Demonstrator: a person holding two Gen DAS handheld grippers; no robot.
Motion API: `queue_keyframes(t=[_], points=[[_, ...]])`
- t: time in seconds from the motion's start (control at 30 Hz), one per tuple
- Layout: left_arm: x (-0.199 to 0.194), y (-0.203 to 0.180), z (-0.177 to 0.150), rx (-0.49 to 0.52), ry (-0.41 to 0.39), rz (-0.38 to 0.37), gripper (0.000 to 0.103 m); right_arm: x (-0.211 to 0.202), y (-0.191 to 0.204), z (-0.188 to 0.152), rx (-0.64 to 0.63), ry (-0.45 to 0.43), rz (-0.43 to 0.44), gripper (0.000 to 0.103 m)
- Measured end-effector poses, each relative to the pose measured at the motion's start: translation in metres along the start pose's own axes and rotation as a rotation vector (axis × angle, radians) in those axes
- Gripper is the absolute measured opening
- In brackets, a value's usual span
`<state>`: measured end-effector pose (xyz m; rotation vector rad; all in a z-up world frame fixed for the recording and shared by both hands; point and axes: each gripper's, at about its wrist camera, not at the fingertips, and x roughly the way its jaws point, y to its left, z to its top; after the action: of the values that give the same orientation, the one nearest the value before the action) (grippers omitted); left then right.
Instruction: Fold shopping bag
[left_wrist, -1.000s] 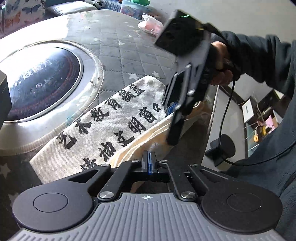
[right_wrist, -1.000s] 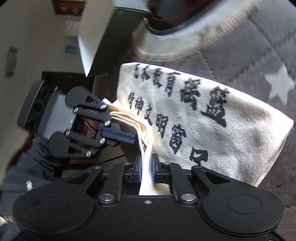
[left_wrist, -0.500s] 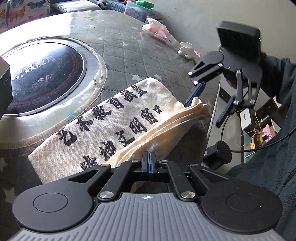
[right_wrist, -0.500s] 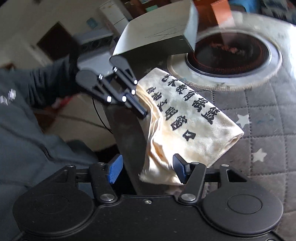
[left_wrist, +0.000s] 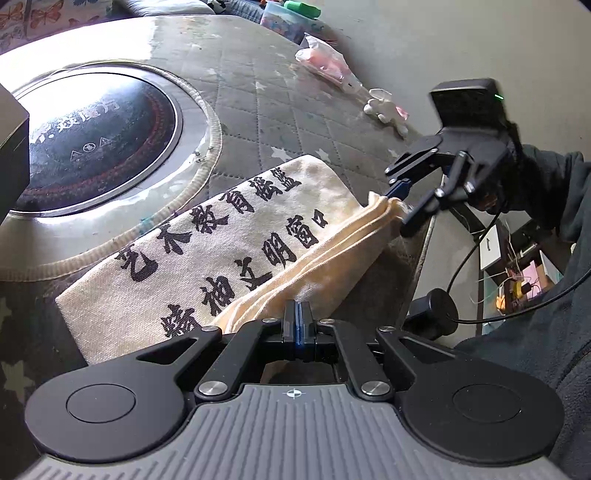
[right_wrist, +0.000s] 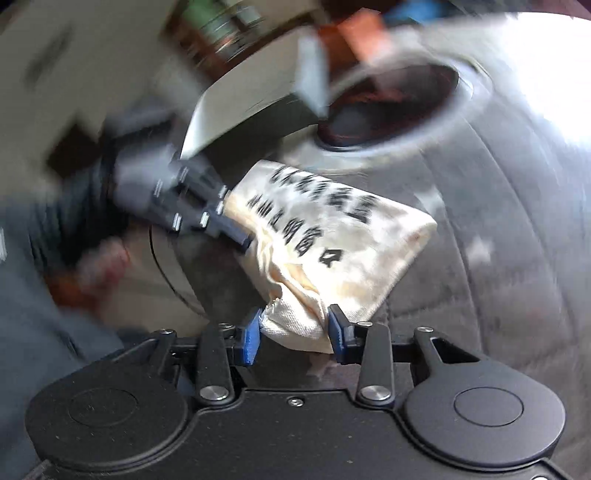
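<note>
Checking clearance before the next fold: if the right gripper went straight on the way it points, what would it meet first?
Most likely the bag: its bunched corner already sits between the right gripper's closing jaws. The view is blurred, so contact is unclear.

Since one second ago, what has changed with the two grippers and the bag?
The right gripper let go of the canvas bag's folded edge, moved to the bag's far corner, and its jaws are now closing around that corner. The left gripper stayed shut in place; the bag lies folded as before.

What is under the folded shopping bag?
The shopping bag lies on a grey quilted cover with stars, its near edge overhanging the table edge. Whatever sits beneath its middle is covered. It stops short of the round cooktop.
</note>
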<state>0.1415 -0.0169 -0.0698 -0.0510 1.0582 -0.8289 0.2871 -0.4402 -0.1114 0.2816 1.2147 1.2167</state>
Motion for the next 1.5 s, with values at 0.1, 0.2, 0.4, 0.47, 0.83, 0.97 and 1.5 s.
queue_keyframes(t=[0.1, 0.2, 0.4, 0.47, 0.83, 0.97, 1.5], points=[[0.000, 0.001, -0.001, -0.007, -0.005, -0.002, 0.003, 0.000, -0.028, 0.004, 0.273, -0.009, 0.060, 0.035], [-0.001, 0.003, -0.002, -0.015, -0.011, -0.007, 0.003, 0.000, -0.038, 0.002, 0.432, -0.014, 0.073, 0.034], [-0.001, 0.004, -0.003, -0.025, -0.015, -0.013, 0.003, -0.005, 0.000, 0.002, 0.232, -0.069, -0.073, 0.036], [-0.001, 0.005, -0.003, -0.029, -0.016, -0.015, 0.003, -0.007, 0.025, 0.000, 0.100, -0.100, -0.155, 0.041], [-0.001, 0.004, -0.003, -0.032, -0.018, -0.015, 0.003, 0.008, 0.136, -0.033, -0.521, -0.119, -0.370, 0.018], [-0.001, 0.002, -0.003, -0.029, -0.018, -0.004, 0.003, 0.035, 0.144, -0.035, -0.625, -0.082, -0.493, 0.017], [-0.002, 0.001, -0.006, -0.036, -0.032, 0.007, 0.003, 0.061, 0.122, -0.007, -0.477, -0.003, -0.635, 0.000]])
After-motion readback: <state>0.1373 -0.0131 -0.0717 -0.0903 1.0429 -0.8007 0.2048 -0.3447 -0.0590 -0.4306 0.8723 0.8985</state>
